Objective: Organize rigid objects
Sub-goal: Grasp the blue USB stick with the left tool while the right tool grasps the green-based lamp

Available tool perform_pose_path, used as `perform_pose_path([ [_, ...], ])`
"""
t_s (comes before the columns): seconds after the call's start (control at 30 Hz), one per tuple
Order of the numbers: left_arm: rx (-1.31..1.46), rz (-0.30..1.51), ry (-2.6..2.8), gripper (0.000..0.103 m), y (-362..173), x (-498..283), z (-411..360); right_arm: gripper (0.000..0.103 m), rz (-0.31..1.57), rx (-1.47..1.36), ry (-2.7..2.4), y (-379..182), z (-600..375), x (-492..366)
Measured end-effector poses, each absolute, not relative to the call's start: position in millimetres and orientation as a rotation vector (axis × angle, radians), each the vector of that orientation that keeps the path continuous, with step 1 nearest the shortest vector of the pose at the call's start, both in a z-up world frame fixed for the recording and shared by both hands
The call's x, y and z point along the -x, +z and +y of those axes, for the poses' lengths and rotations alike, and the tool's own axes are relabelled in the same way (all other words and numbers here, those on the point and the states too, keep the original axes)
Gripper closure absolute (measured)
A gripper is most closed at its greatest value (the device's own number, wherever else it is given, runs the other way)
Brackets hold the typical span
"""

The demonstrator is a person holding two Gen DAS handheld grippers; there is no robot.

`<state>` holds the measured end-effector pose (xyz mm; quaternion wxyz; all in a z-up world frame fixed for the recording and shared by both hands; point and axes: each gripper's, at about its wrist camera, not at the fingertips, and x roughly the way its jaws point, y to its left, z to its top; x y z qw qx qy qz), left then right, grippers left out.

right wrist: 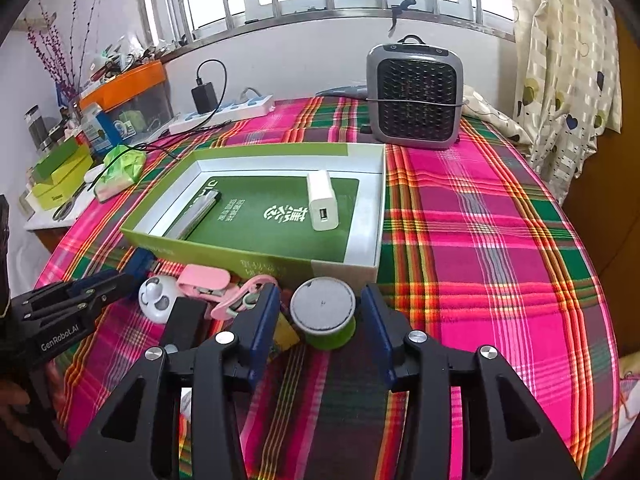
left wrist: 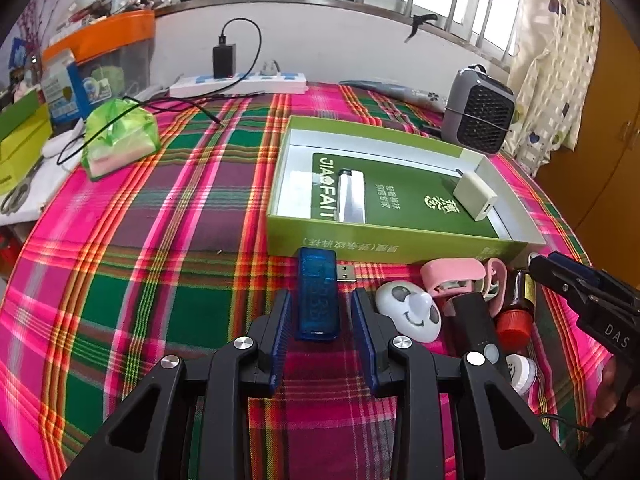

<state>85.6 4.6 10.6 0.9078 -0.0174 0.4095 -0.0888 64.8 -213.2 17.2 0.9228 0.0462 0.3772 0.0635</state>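
Observation:
A green open box point(left wrist: 384, 242) point(right wrist: 256, 260) holds a silver lighter point(left wrist: 352, 196) point(right wrist: 196, 212) and a white charger cube point(left wrist: 476, 196) point(right wrist: 322, 200). My left gripper point(left wrist: 322, 300) is open, its fingers on either side of a blue USB device point(left wrist: 317, 292) lying on the plaid cloth. My right gripper point(right wrist: 320, 300) is open around a round green container with a grey lid point(right wrist: 323, 312), not touching it. Beside them lie a white panda-face toy point(left wrist: 408, 312) point(right wrist: 158, 296), a pink clip point(left wrist: 452, 276) point(right wrist: 204, 278) and a brown bottle with a red cap point(left wrist: 516, 312).
A grey mesh-front heater point(right wrist: 416, 96) point(left wrist: 478, 116) stands behind the box. A white power strip point(left wrist: 240, 82) with a black charger, a green plastic bag point(left wrist: 120, 136) and cluttered boxes point(left wrist: 24, 140) are at the back left. A curtain point(right wrist: 560, 60) hangs on the right.

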Motion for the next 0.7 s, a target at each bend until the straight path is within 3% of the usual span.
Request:
perform_pose_path([
  [0.7,0.022,0.872,-0.16,0.073,5,-95,4,0.059,0.789,-0.076,0.16,14,-211,-69],
])
